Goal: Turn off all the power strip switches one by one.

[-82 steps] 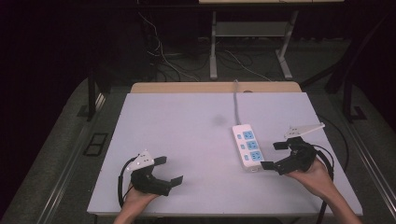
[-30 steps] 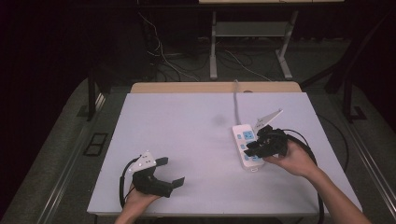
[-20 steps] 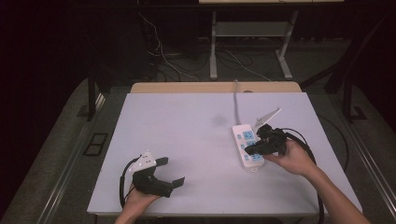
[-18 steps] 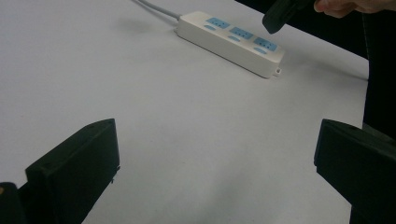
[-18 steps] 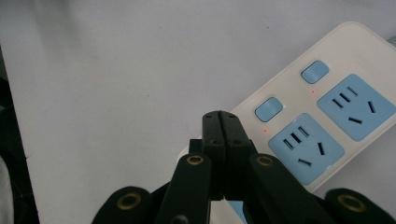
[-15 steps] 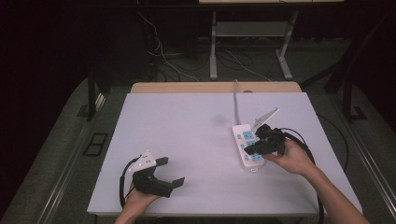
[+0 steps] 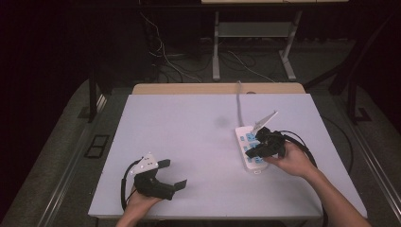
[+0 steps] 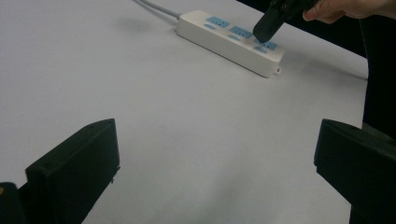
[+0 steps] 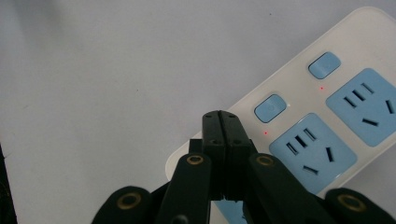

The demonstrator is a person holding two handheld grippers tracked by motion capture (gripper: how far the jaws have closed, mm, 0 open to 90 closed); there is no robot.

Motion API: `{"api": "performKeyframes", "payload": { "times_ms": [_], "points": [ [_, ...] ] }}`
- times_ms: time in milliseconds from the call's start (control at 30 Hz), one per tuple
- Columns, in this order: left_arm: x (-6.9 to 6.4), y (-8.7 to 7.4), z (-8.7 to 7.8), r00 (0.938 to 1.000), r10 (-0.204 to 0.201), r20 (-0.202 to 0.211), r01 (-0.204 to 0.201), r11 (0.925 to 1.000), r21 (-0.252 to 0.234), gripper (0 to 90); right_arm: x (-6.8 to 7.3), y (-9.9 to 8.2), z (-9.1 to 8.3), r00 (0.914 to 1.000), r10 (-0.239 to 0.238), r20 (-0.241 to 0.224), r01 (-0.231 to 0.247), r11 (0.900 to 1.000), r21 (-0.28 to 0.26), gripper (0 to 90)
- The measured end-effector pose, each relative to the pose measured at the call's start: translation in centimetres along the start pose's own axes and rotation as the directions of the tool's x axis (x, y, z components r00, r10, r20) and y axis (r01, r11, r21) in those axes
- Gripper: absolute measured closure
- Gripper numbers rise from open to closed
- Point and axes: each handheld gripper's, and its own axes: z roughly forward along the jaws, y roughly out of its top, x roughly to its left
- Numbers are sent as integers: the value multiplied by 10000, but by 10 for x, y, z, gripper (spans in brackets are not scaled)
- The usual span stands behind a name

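Note:
A white power strip (image 7: 242,137) with blue sockets lies on the right half of the white table, its cord running to the back edge. My right gripper (image 7: 251,152) is shut, jaws pressed together with nothing between them, and tilts down over the strip's near end. In the right gripper view its tips (image 9: 226,119) sit just short of a blue switch (image 9: 270,107) on the strip (image 9: 336,56), where small red lights glow. My left gripper (image 7: 174,173) rests open on the table at the front left, jaws wide apart (image 8: 215,161), facing the strip (image 8: 224,39) and the right gripper (image 8: 264,30).
The table top (image 7: 189,127) is bare white between the two grippers. A wooden strip (image 7: 217,88) borders its back edge. Behind it stand metal desk legs (image 7: 216,52) and loose cables on dark carpet. Cables trail from both grippers.
The right hand has come in from the strip's right side to above its near end, and its jaws have closed together. The left gripper has stayed put.

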Motion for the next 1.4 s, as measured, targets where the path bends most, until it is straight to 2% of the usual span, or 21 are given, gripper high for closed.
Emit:
{"api": "performKeyframes", "payload": {
  "times_ms": [167, 333, 700, 967, 1200, 1233, 1300, 1400],
  "points": [
    [0, 0, 0, 10000, 14, 9, -14, 10000, 23, 0, 1, -3, 6, 10000, 46, 31, -46, 9997, 227, 898],
    [0, 0, 1, 10000, -2, 17, 2, 10000, 43, 0, 0, -6, 6, 9998, 220, -14, -220, 9998, -16, 898],
    [0, 0, 1, 10000, 7, 1, -7, 10000, 35, 0, 3, -12, 7, 9999, 49, 163, -43, 9991, -414, 900],
    [1, 1, 2, 10000, 12, -14, -12, 10000, 8, 0, 2, -14, 7, 9999, 126, 70, -122, 9987, -496, 900],
    [1, 1, 2, 10000, -6, -31, 6, 10000, -13, 0, -1, -14, 8, 9994, 177, -307, -190, 9988, -453, 900],
    [1, 1, 2, 10000, -8, -35, 8, 10000, -7, 0, -1, -14, 10, 9980, 168, -612, -194, 9990, -411, 900],
    [1, 1, 2, 10000, -10, -37, 10, 10000, -14, 0, 4, -13, 10, 9995, -101, -297, 91, 9994, -340, 900],
    [1, 1, 1, 10000, -26, -32, 26, 10000, -24, 0, 5, -13, 9, 9997, -119, -217, 112, 9995, -285, 900]
  ]
}}
